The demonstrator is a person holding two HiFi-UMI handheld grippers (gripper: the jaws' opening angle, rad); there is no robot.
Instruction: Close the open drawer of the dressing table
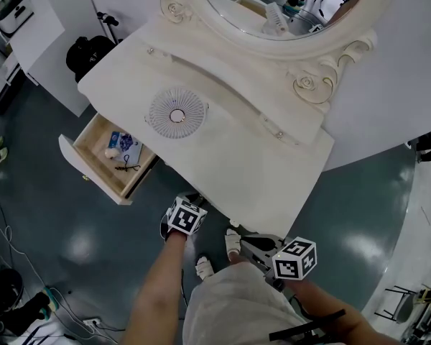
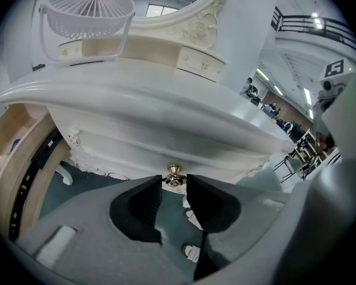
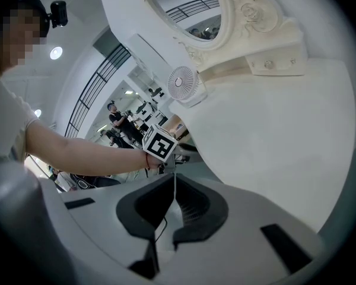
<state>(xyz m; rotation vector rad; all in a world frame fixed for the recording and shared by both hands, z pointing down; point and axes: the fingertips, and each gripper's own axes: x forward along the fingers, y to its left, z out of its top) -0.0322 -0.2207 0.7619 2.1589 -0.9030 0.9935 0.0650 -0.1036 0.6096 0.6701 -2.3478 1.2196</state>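
Drawer (image 1: 88, 172) open: white front, wood inside, small items. Points lower-left out of counter (image 1: 223, 157), front's long side parallel to counter's end. Left gripper (image 2: 174, 186) released; right gripper (image 3: 174, 180) clenched, empty.

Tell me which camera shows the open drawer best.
The head view: it looks straight down into the pulled-out drawer, contents and all. The left gripper view catches only a wooden strip of the drawer at the frame's edge. In the right gripper view I cannot make it out.

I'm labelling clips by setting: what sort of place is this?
Probably a large studio or hall, not a bedroom: the dressing table stands on a glossy grey floor with loose cables, and a railed upper gallery shows behind.
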